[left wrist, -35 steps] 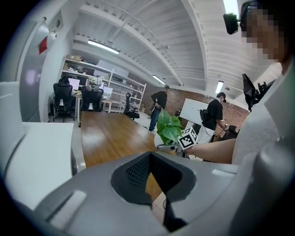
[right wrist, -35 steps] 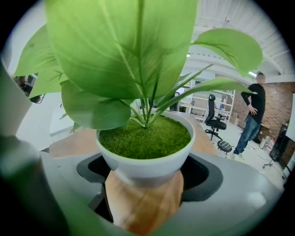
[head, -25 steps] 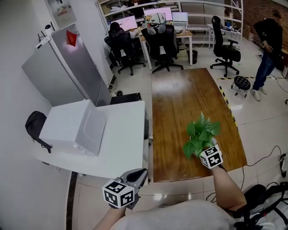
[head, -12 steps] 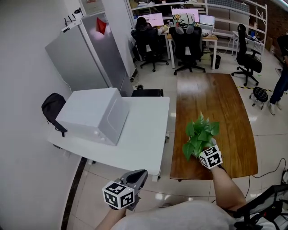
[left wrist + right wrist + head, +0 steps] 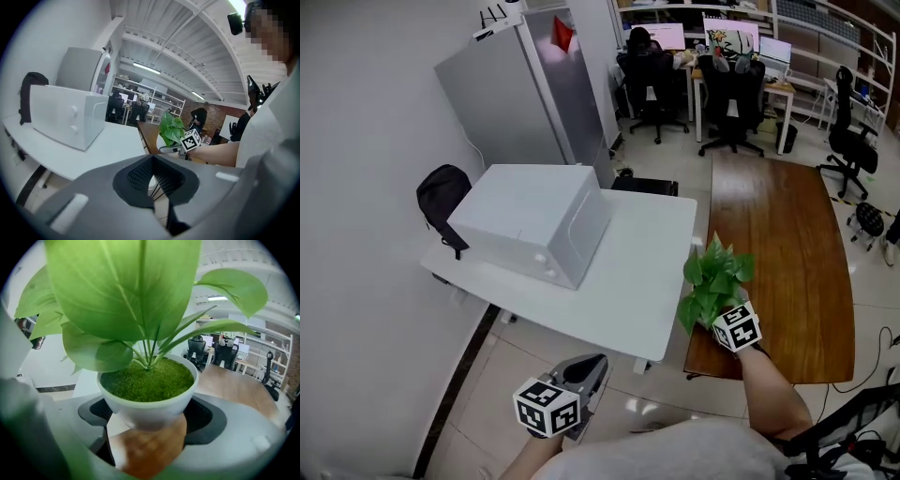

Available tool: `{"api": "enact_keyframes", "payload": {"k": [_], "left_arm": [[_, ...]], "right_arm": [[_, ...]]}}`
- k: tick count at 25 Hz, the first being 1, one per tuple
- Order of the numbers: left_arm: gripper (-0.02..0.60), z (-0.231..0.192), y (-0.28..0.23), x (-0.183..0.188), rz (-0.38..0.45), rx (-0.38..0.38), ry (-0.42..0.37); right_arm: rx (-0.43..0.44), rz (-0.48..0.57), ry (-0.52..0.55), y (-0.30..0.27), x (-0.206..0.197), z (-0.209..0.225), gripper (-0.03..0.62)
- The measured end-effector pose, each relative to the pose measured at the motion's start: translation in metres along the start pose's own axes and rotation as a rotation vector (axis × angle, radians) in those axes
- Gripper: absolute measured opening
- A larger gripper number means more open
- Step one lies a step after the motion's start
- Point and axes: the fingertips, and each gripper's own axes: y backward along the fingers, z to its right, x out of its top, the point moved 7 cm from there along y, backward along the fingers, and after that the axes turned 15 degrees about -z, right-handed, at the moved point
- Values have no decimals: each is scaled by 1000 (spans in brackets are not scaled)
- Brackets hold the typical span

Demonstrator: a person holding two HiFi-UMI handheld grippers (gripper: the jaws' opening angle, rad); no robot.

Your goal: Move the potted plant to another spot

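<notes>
The potted plant (image 5: 713, 279), green leaves in a small white pot (image 5: 149, 405), hangs in the air over the near corner where the white table (image 5: 633, 286) meets the brown wooden table (image 5: 797, 244). My right gripper (image 5: 713, 317) is shut on the pot, with a black pad on each side of its wall (image 5: 150, 423). My left gripper (image 5: 589, 373) is low at the left, over the floor in front of the white table. Its ribbed pads (image 5: 140, 174) meet and hold nothing. The left gripper view also shows the plant (image 5: 171, 131) off to the right.
A white box-like appliance (image 5: 534, 223) takes up the far left of the white table. A grey fridge (image 5: 520, 89) and a black bag (image 5: 441, 195) stand behind it. Office chairs (image 5: 731, 89) and desks with monitors are at the back.
The whole scene has slid to the right in the head view. The plant, held by my right gripper, has gone from above the wooden table to the white table's corner. My left gripper moved along with it.
</notes>
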Motion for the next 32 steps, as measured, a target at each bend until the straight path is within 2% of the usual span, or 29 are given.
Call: {"api": "enact_keyframes", "payload": {"k": [7, 16, 32], "left_arm": [[-2, -29, 32, -22, 25, 67, 62], [-2, -59, 58, -48, 33, 117, 128], [-2, -80, 77, -75, 2, 183, 176]], "right_arm": [[67, 7, 63, -37, 35, -43, 459], [136, 5, 112, -80, 66, -91, 459], [204, -10, 162, -136, 83, -136, 460]]}}
